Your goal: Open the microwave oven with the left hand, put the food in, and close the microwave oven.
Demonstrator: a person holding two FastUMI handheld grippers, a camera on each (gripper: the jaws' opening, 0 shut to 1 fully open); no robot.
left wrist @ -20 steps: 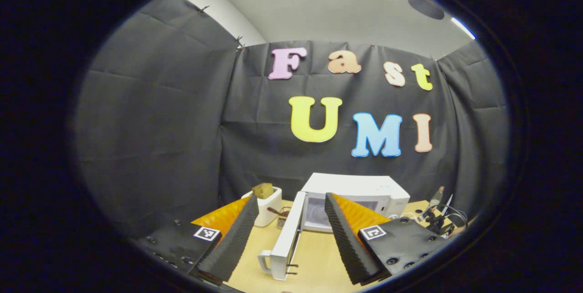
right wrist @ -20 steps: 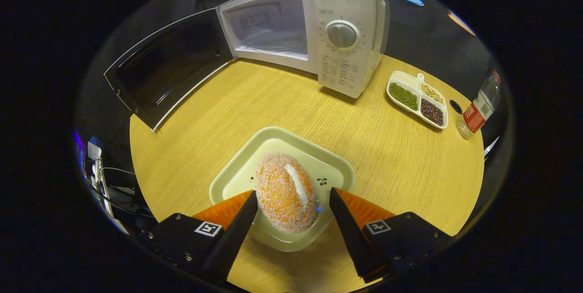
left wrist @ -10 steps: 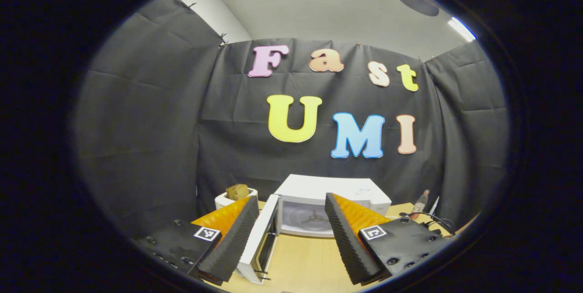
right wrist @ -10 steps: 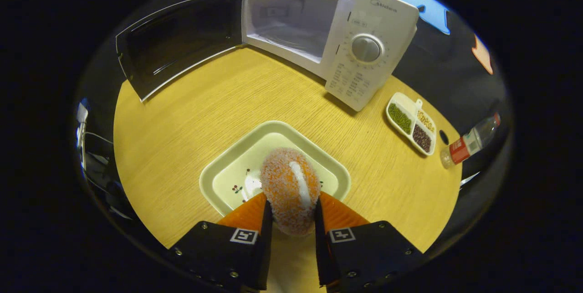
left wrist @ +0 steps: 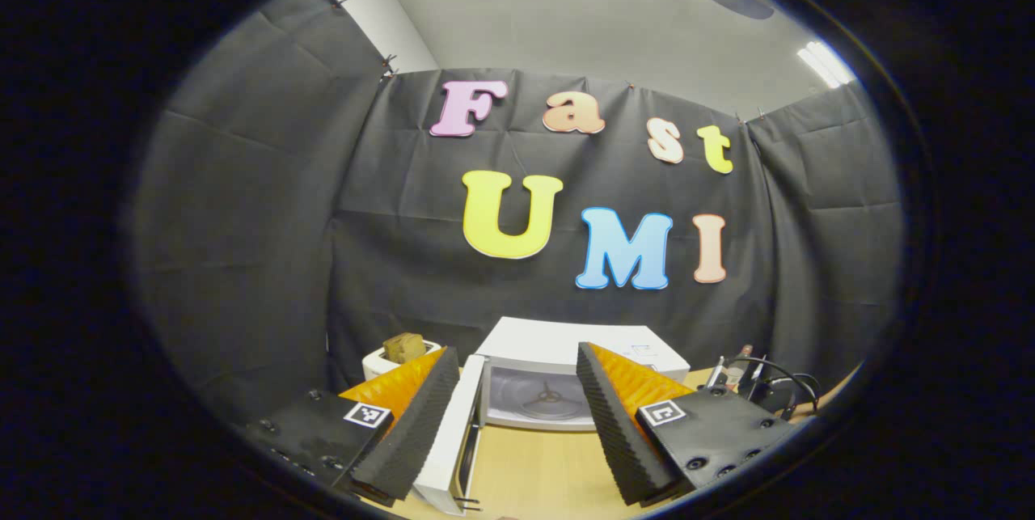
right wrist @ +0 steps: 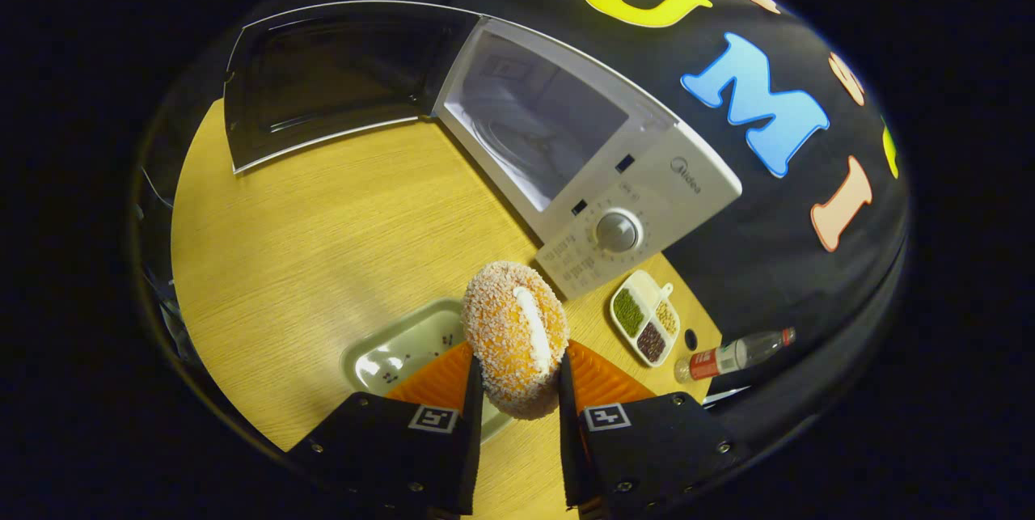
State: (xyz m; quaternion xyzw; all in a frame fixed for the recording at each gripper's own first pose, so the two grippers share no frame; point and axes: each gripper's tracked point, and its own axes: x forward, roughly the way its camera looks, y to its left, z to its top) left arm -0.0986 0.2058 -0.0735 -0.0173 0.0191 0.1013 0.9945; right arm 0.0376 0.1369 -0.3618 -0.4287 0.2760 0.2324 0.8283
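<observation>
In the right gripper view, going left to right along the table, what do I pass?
Open microwave door → plate → bread roll held in the right claw → divided bean dish → bottle lying on its side.

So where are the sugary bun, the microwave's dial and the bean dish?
sugary bun [right wrist: 515, 334]: right gripper view, its top.
microwave's dial [right wrist: 617, 231]: right gripper view, knob centre.
bean dish [right wrist: 644, 317]: right gripper view, middle divider.

Surfaces and finishes

Microwave [right wrist: 639, 196] casing is smooth white plastic with a dark glossy door [right wrist: 331, 75]. The table [right wrist: 323, 237] shows matt wood grain. The bun [right wrist: 515, 334] has a rough, crumbly coating; the plate [right wrist: 388, 358] looks glazed. Ribbed foam lines the left gripper's fingers [left wrist: 420, 423]
</observation>
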